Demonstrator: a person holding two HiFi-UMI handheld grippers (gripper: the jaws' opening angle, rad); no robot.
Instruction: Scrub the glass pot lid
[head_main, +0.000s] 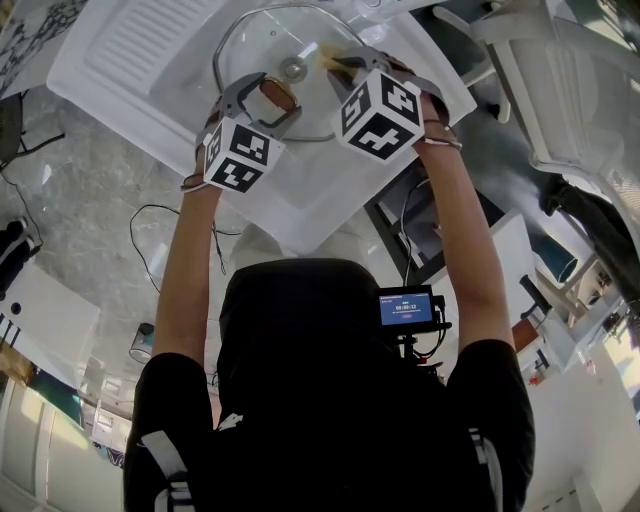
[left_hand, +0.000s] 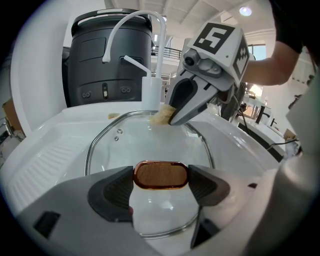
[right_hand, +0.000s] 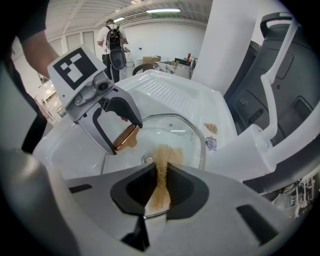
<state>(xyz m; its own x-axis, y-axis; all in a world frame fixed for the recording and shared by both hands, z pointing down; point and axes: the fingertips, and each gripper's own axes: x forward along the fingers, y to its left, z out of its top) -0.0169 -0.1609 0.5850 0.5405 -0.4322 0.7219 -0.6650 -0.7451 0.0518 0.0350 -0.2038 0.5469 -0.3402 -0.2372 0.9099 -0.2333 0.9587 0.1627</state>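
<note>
The left hand-held gripper (left_hand: 160, 181) is clamped on the copper-coloured handle (left_hand: 160, 174) of the glass pot lid (left_hand: 125, 145). The right hand-held gripper (right_hand: 161, 184) is clamped on a tan sponge (right_hand: 163, 156) that is pressed to the glass. The lid lies in a white sink (head_main: 130, 55), its rim close to the basin walls. A white faucet (left_hand: 134, 20) rises just behind it, with a dark grey appliance (left_hand: 107, 65) beyond.

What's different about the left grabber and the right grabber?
The left gripper is shut on the copper-coloured oval handle; the right gripper is shut on a tan scrubbing sponge. The left gripper's fingers sit wide apart around that broad handle, while the right gripper's fingers are nearly together, pinching the thin sponge. Both work over the round glass pot lid in the white sink.
</note>
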